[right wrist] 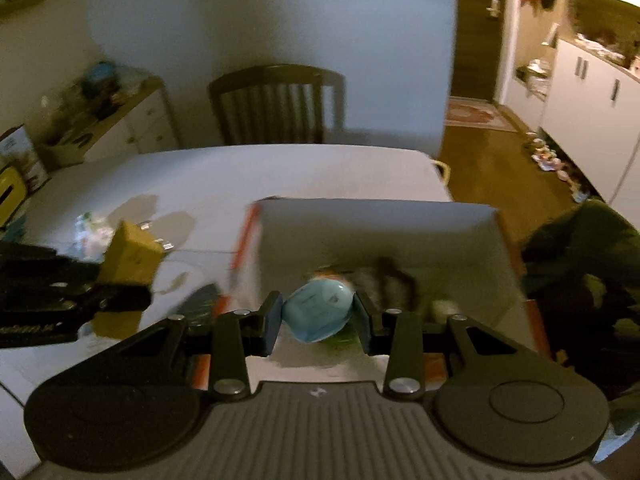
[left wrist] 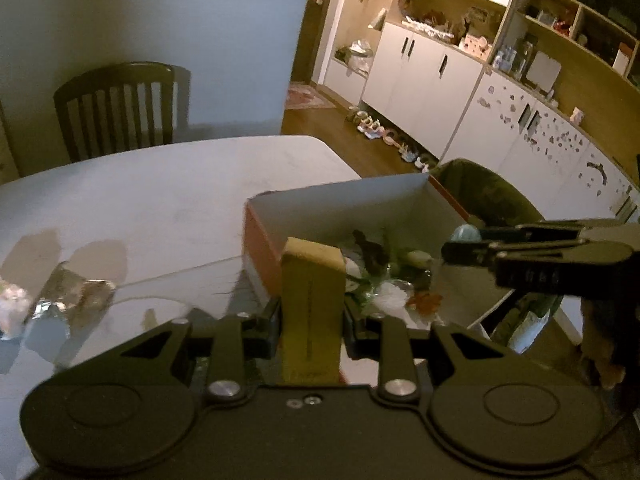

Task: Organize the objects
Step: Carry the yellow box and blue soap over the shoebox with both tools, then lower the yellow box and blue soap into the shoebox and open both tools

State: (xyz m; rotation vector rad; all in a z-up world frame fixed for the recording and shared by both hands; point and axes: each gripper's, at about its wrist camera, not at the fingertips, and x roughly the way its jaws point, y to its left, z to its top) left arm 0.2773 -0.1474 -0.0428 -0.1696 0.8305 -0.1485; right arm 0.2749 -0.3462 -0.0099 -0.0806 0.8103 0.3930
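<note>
Cardboard box (right wrist: 376, 232), open-topped with white inner walls and an orange outside, sat on the near right part of the pale worktop (left wrist: 160, 200), with a jumble of small items on its floor, too blurred to tell apart. Above its near left edge the left hand-held gripper (left wrist: 312, 312) was clamped on a yellow sponge block (left wrist: 312, 292) that stood upright between the pads. Over the box's interior the right hand-held gripper (right wrist: 318, 312) pinched a rounded light-blue object (right wrist: 320, 310) between its fingers. To the left of the box, crumpled foil and wrappers (left wrist: 68, 292) lay on the glossy, reflective worktop surface. A dark wooden slat-back chair (right wrist: 276, 104) stood at the far side of the worktop against a plain pale wall. On the right the room opened onto a wooden floor (left wrist: 352, 140) with a row of shoes (left wrist: 384, 136) along white cabinets (left wrist: 420, 68), cluttered shelves above them. A low cabinet (right wrist: 132, 120) with clutter on top stood at the left wall.
</note>
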